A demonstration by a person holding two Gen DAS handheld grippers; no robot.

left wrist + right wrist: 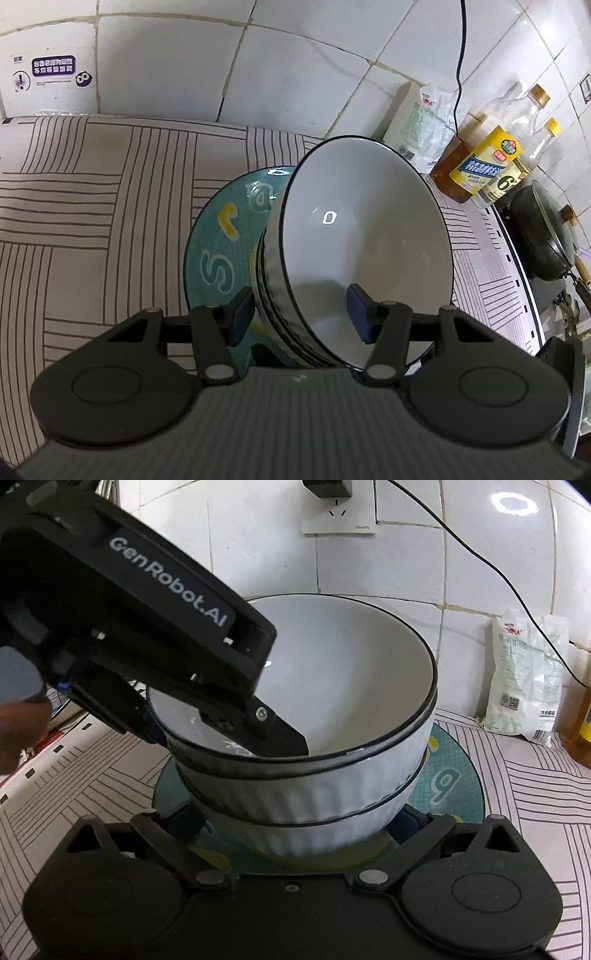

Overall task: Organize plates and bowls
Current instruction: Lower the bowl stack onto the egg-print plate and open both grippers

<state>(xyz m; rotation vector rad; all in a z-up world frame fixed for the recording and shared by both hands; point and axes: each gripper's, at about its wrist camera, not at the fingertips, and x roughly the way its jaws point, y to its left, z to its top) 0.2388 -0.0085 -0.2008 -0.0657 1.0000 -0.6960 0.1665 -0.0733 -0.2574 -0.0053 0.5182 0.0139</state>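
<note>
Two stacked bowls on plate; left hand-held gripper straddles rim.

A counter covered in a pale cloth with dark line blocks carried everything. A teal plate with yellow and white letters lay flat on the cloth, near the middle. At the far right, against the tiled wall, a white bag stood upright, and just right of it were an oil bottle with a yellow label and two more clear bottles close together. Further right, past the cloth's edge, a dark lidded pan sat on a stove. At the far left a white box with a purple label stood against the wall.
</note>
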